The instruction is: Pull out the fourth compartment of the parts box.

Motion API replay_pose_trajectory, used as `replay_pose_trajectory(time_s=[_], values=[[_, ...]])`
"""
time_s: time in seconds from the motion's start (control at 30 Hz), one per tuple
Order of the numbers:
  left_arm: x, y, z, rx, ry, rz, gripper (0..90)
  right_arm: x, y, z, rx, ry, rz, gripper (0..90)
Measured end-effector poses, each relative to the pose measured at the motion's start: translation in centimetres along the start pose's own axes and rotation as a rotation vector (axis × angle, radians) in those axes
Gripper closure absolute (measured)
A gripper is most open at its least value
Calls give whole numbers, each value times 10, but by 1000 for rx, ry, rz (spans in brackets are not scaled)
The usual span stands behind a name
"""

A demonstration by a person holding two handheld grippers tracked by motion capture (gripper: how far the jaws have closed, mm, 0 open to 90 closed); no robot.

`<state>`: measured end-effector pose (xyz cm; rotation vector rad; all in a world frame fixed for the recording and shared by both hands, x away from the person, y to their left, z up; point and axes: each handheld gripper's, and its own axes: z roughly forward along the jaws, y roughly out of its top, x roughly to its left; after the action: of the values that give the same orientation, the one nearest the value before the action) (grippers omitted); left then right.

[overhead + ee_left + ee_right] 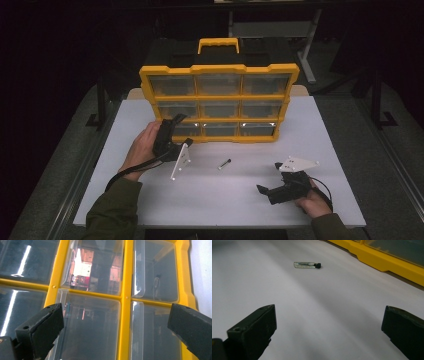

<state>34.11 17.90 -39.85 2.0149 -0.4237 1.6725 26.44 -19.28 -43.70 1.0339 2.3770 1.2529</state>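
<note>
— Organizer (219, 102) stands upright at the back of the counter (325, 150)?
— Yes. Left tongs (176, 121) gape at its lower left drawers. Right tongs (270, 177) gape too, near the counter's front right. A small vial (224, 163) lies between them.

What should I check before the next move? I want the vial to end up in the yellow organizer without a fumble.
1. Left hand-held gripper open at the organizer front: ok.
2. Right hand-held gripper open, nothing between its jaws: ok.
3. Vial lying free on the table, ahead of the right jaws: ok.
4. A drawer pulled out to receive it: not ok, all look closed.
5. Which drawer is meant: cannot tell.
</note>
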Motion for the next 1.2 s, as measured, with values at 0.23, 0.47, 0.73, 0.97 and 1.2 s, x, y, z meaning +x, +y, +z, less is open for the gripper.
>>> replay_pose_trajectory(time_s=[0.23, 0.47, 0.73, 0.97, 1.2], values=[[4, -5, -3, 10, 15, 9, 4, -1, 0, 0, -3, -6, 4, 0], [8, -7, -5, 5, 30, 11, 5, 0, -1, 1, -1, -9, -2, 0], [9, -8, -4, 3, 37, 22, 5, 1, -1, 3, -3, -3, -5, 0], [15, -7, -3, 12, 50, 27, 5, 2, -1, 3, -2, 2, -6, 0], [22, -5, -1, 4, 60, 29, 5, 2, -1, 3, -5, 8, -11, 0]])
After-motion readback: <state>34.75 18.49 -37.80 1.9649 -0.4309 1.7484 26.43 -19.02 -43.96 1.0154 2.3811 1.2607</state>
